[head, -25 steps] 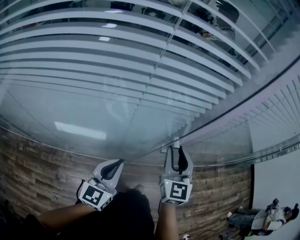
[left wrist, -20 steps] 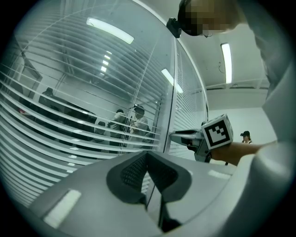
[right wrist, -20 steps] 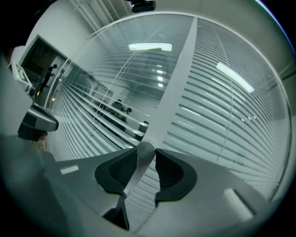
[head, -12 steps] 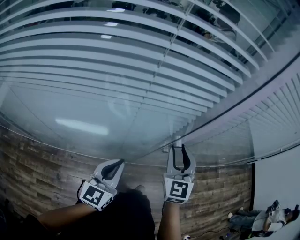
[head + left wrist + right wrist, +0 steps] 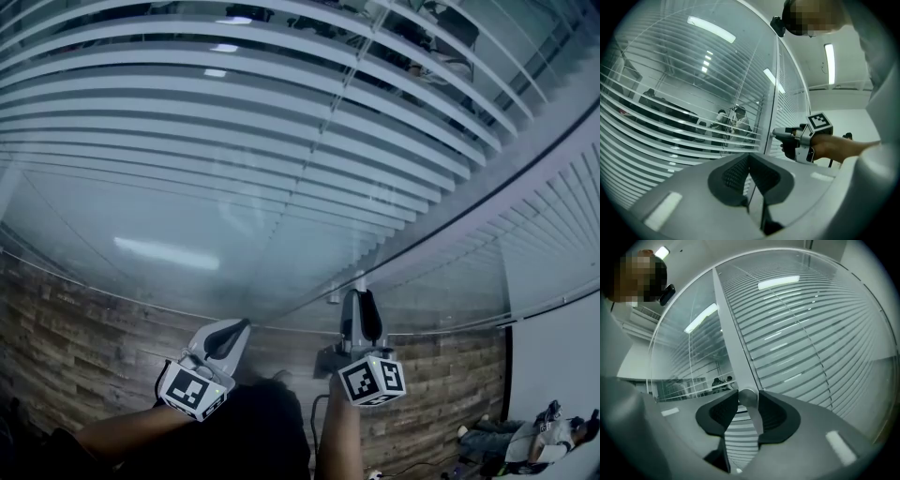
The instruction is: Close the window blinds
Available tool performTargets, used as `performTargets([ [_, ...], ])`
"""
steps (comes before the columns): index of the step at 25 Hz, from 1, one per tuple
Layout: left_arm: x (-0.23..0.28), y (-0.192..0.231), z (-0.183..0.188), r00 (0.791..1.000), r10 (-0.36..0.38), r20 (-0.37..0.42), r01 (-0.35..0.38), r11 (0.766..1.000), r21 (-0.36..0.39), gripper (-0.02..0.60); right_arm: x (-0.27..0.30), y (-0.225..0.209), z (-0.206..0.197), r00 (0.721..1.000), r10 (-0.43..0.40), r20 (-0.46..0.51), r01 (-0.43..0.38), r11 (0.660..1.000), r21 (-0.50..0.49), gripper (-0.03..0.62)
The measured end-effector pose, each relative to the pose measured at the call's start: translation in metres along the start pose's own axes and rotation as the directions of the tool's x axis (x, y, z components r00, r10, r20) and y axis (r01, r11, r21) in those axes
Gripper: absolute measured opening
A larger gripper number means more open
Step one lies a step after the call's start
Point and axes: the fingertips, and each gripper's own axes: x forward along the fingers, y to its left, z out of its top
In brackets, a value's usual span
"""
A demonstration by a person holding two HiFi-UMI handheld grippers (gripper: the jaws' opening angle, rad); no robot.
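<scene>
**Head view.** The white horizontal-slat window blinds (image 5: 234, 141) hung behind a clear glass pane (image 5: 169, 248), ahead of and above both sets of jaws, with the slats tilted partly open. The right gripper (image 5: 359, 298) pointed level at the glass, and its marker cube (image 5: 372, 379) was tilted to one side. The left gripper (image 5: 239, 325) sat beside it on a bare forearm, short of the glass.

**Left gripper view.** The dark ribbed pads met at their tips with nothing between them. The blinds lay beyond the jaws and to their left. The right gripper stood to their right.

**Right gripper view.** A small round silver metal knob (image 5: 748, 397) sat between the black ribbed pads and touched both. The jaws were clamped on it, though they had just been opening slightly. A smooth grey frame post (image 5: 733, 343) rose beyond the knob. The blinds spread past the jaw tips to the right of the post.
</scene>
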Motion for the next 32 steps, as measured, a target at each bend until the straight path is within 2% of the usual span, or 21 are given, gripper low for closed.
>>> performTargets([
  [3, -0.001, 0.001, -0.001, 1.0, 0.001, -0.005, -0.001, 1.0, -0.001, 0.0, 0.001, -0.001, -0.001, 1.0, -0.01, -0.007, 0.01, 1.0, 0.016, 0.13],
  [6, -0.002, 0.002, -0.001, 1.0, 0.0, -0.004, 0.0, 1.0, -0.001, 0.0, 0.001, 0.001, -0.001, 1.0, -0.021, -0.021, 0.02, 1.0, -0.01, 0.129],
  [8, -0.003, 0.001, -0.001, 1.0, -0.003, -0.004, 0.003, 1.0, -0.007, 0.0, 0.001, 0.003, -0.002, 0.999, -0.026, -0.041, 0.024, 0.997, -0.069, 0.127],
  [11, -0.001, -0.002, -0.001, 1.0, -0.016, -0.003, 0.016, 1.0, 0.0, 0.0, 0.001, 0.004, -0.003, 0.995, -0.063, -0.072, 0.044, 0.97, -0.241, 0.126],
  [14, -0.001, -0.003, -0.001, 1.0, -0.02, -0.008, 0.02, 1.0, 0.008, 0.0, 0.002, 0.007, -0.005, 0.991, -0.091, -0.103, 0.042, 0.913, -0.406, 0.126],
  [18, -0.001, -0.003, -0.002, 1.0, -0.019, -0.01, 0.019, 1.0, 0.002, 0.0, 0.003, 0.01, -0.005, 0.983, -0.114, -0.141, 0.016, 0.83, -0.558, 0.126],
  [20, 0.0, -0.004, -0.002, 1.0, -0.022, -0.008, 0.022, 1.0, -0.001, 0.0, 0.004, 0.012, -0.006, 0.98, -0.124, -0.154, -0.001, 0.776, -0.631, 0.127],
  [24, 0.002, -0.005, -0.002, 1.0, -0.024, -0.007, 0.024, 1.0, 0.002, 0.0, 0.004, 0.014, -0.008, 0.973, -0.16, -0.166, -0.024, 0.644, -0.764, 0.127],
  [26, 0.001, -0.006, -0.002, 1.0, -0.029, -0.009, 0.029, 1.0, 0.002, 0.0, 0.003, 0.016, -0.01, 0.971, -0.18, -0.16, -0.022, 0.594, -0.804, 0.126],
  [27, 0.001, -0.006, -0.002, 0.999, -0.031, -0.009, 0.031, 1.0, 0.001, 0.0, 0.003, 0.016, -0.01, 0.97, -0.184, -0.156, -0.02, 0.585, -0.811, 0.126],
  [29, 0.001, -0.005, -0.002, 0.999, -0.032, -0.008, 0.032, 0.999, -0.003, 0.0, 0.003, 0.016, -0.011, 0.972, -0.178, -0.152, -0.016, 0.598, -0.801, 0.126],
  [31, 0.001, -0.003, -0.002, 1.0, -0.029, -0.006, 0.029, 1.0, -0.008, 0.0, 0.004, 0.015, -0.01, 0.977, -0.154, -0.15, -0.014, 0.651, -0.759, 0.127],
  [32, 0.001, -0.003, -0.002, 1.0, -0.028, -0.007, 0.028, 1.0, -0.013, 0.0, 0.004, 0.014, -0.008, 0.98, -0.136, -0.147, -0.011, 0.697, -0.717, 0.129],
])
